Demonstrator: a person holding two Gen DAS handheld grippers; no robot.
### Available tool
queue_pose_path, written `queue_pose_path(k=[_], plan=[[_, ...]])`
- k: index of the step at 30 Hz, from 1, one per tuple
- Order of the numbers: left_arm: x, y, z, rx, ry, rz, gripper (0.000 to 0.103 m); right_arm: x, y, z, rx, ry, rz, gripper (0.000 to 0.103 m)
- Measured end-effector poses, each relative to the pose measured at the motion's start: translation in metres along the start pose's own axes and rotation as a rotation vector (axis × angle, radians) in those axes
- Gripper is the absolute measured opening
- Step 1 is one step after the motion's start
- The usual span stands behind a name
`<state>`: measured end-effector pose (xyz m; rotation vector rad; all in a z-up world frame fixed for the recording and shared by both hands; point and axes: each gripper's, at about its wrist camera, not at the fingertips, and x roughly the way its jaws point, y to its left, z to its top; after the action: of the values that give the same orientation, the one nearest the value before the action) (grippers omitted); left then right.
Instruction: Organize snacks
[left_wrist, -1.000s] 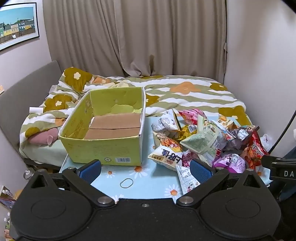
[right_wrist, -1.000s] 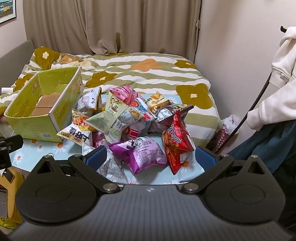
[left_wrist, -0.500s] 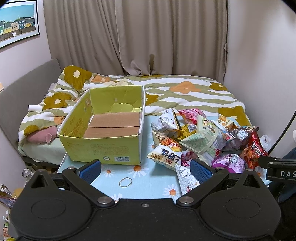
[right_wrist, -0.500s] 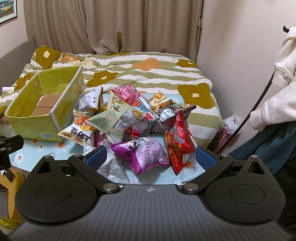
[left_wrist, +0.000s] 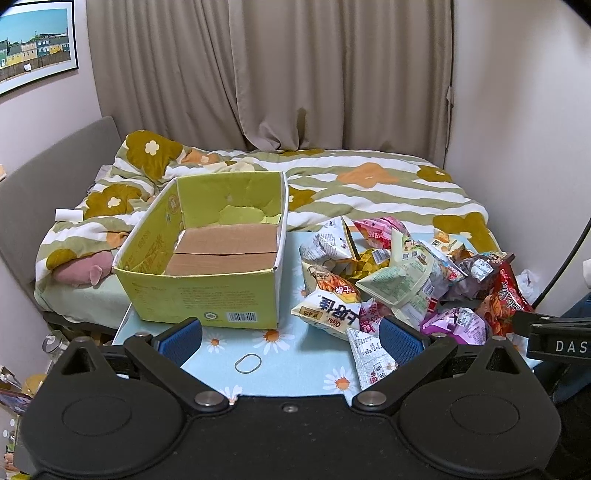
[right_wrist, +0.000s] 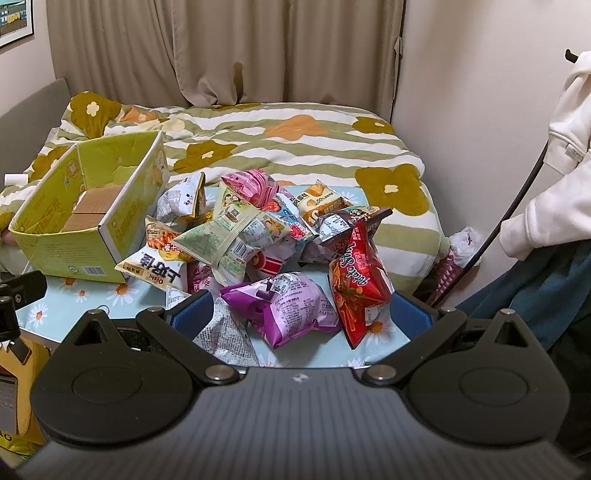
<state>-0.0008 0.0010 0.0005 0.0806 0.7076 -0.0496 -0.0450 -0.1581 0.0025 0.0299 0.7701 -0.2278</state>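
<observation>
Daisy-print desk (left_wrist: 280, 354) stands against a bed. At its left sits an empty yellow box (left_wrist: 207, 295); at right, a loose snack pile (right_wrist: 266, 236). Left gripper (left_wrist: 290, 334) and right gripper (right_wrist: 301, 314) hover at the near edge, jaws spread, holding nothing. Purple packet (right_wrist: 288, 306) lies nearest: probably light, crinkly, slippery; pinch a sealed end seam.

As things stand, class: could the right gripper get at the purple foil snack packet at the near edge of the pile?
Probably yes: the right gripper is open, and the purple foil snack packet lies uncovered between its fingers.
</observation>
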Motion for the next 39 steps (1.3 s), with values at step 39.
queue_pose_path(k=[39], plan=[[-0.0011,0.0037,0.0033,-0.003,-0.001,-0.013,0.103,0.0014,0.0017,0.0025,0.001,-0.001,0.002,0.103]])
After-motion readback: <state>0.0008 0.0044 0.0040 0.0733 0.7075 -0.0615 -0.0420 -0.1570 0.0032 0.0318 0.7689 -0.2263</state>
